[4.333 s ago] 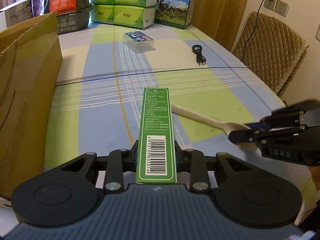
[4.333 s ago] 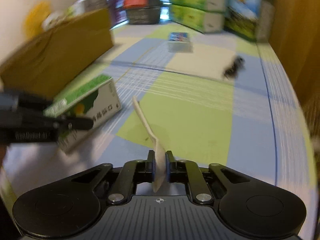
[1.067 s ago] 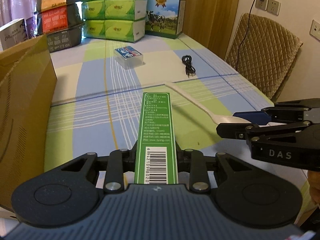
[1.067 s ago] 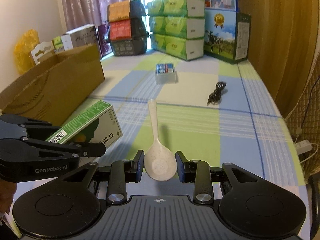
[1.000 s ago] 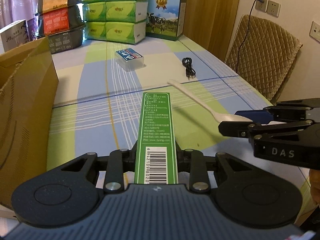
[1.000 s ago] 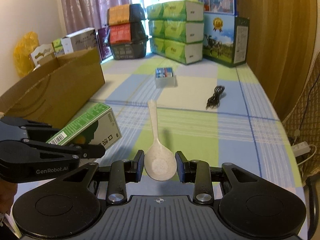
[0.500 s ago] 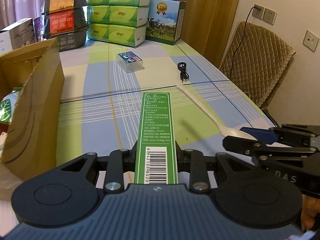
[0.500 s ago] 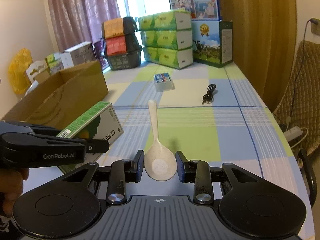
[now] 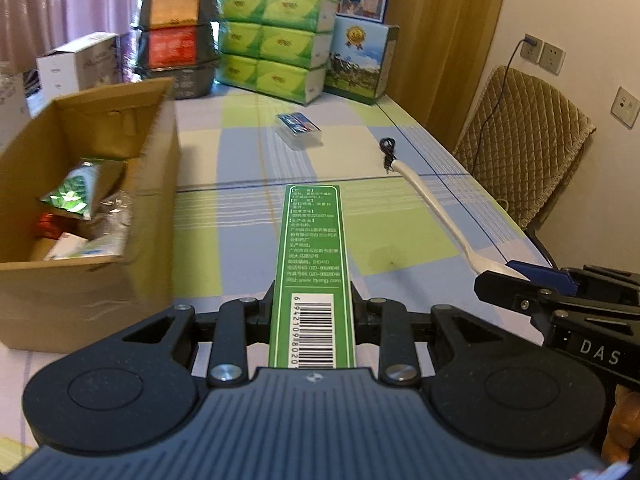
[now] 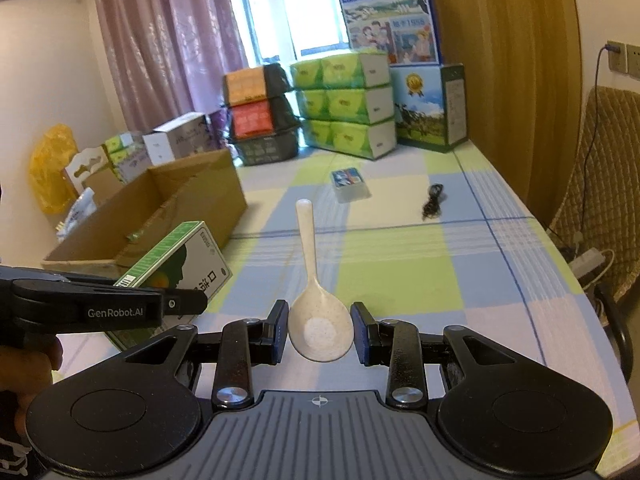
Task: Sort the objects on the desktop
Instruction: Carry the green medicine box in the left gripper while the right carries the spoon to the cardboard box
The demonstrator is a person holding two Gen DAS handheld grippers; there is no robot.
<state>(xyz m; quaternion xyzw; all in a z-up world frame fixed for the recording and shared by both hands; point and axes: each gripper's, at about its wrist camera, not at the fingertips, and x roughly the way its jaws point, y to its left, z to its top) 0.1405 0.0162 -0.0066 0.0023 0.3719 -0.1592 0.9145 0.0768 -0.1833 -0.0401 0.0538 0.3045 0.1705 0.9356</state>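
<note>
A long green medicine box (image 9: pixel 313 240) with a barcode sticks forward from my left gripper (image 9: pixel 312 306), which is shut on its sides and holds it above the checked tablecloth. My right gripper (image 10: pixel 320 332) is shut on the bowl of a white plastic spoon (image 10: pixel 320 330), whose handle points away toward the table's far end. The left wrist view shows the right gripper (image 9: pixel 532 292) low at the right with the spoon (image 9: pixel 438 210) slanting up from it. In the right wrist view the left gripper (image 10: pixel 180 304) holds the green box (image 10: pixel 176 260) at the left.
An open cardboard box (image 9: pixel 156 208) with several packets inside stands at the table's left. A boxed card deck (image 9: pixel 299 130) and a black cable (image 9: pixel 387 151) lie farther back. Tissue packs (image 9: pixel 276 52) and cartons line the far end. A quilted chair (image 9: pixel 520 152) stands right of the table.
Both grippers have risen and drawn back with their objects held. The inside of the cardboard box has come into the left wrist view. Earlier the spoon turned from edge-on to bowl-up.
</note>
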